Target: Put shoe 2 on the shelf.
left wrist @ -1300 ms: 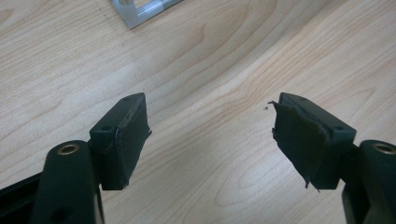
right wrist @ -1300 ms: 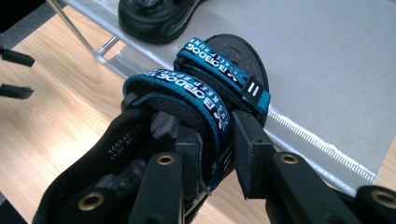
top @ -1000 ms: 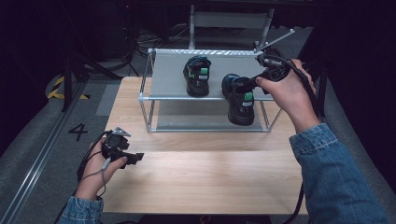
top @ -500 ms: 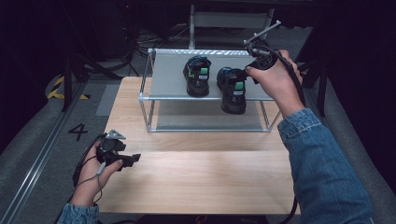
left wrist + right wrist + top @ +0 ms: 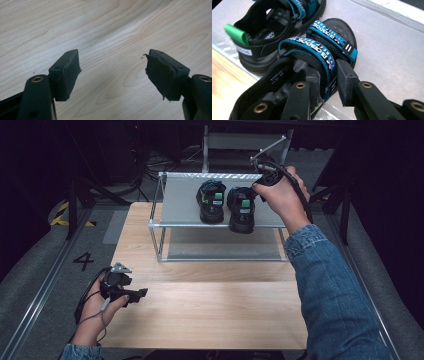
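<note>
Two black sandals with blue straps and green heel tabs are on the grey top shelf (image 5: 182, 205) of a metal rack. My right gripper (image 5: 256, 189) is shut on the right sandal (image 5: 242, 211). In the right gripper view its pads (image 5: 343, 75) pinch the side wall and a blue strap of that sandal (image 5: 322, 47). The sandal's heel reaches the shelf's front edge. The other sandal (image 5: 211, 202) (image 5: 272, 30) stands close beside it on the left. My left gripper (image 5: 136, 295) (image 5: 112, 72) is open and empty, low over the wooden table (image 5: 210, 305) at front left.
The rack has thin metal posts (image 5: 160, 237) and a lower level (image 5: 225, 251) under the shelf. It stands at the back of the table. Dark stands and cables lie behind it, and grey floor with a rail (image 5: 40, 290) runs along the left.
My right hand has carried its sandal leftward and farther onto the shelf, up beside the other sandal. The left hand has barely moved.
</note>
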`<state>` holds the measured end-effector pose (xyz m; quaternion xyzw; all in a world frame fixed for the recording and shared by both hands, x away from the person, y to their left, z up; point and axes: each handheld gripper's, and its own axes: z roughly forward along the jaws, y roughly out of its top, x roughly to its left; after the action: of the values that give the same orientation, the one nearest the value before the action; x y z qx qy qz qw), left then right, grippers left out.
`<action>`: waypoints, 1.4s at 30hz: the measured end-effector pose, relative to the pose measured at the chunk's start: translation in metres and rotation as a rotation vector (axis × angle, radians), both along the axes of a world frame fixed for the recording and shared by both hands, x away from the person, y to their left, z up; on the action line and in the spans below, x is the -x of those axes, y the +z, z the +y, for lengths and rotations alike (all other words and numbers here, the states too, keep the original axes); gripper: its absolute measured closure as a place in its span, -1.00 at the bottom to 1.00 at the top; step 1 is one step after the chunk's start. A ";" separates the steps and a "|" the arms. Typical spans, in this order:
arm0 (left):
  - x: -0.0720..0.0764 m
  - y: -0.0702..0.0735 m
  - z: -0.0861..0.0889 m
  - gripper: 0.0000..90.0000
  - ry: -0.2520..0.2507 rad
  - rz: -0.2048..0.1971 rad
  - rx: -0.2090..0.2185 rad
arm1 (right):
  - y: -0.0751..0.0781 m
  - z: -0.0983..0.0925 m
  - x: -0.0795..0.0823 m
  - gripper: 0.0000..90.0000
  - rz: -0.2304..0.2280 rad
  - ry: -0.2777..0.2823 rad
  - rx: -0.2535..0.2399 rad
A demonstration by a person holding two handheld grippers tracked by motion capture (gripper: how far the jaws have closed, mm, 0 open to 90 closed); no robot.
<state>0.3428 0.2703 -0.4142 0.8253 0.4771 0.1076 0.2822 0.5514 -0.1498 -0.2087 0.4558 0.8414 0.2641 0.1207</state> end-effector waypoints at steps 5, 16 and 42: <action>0.001 -0.001 0.004 -0.39 0.004 0.000 -0.006 | -0.001 0.004 -0.006 0.63 0.005 -0.006 -0.008; 0.001 -0.001 0.003 -0.39 -0.001 -0.001 -0.005 | -0.007 0.011 -0.011 0.60 0.026 0.006 -0.041; -0.018 -0.001 -0.021 -0.39 -0.075 0.015 -0.014 | 0.019 -0.013 0.073 0.32 -0.133 0.217 -0.201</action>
<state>0.3611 0.2489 -0.4157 0.8453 0.4472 0.0940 0.2766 0.4783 -0.1624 -0.1899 0.3535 0.8452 0.3881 0.1005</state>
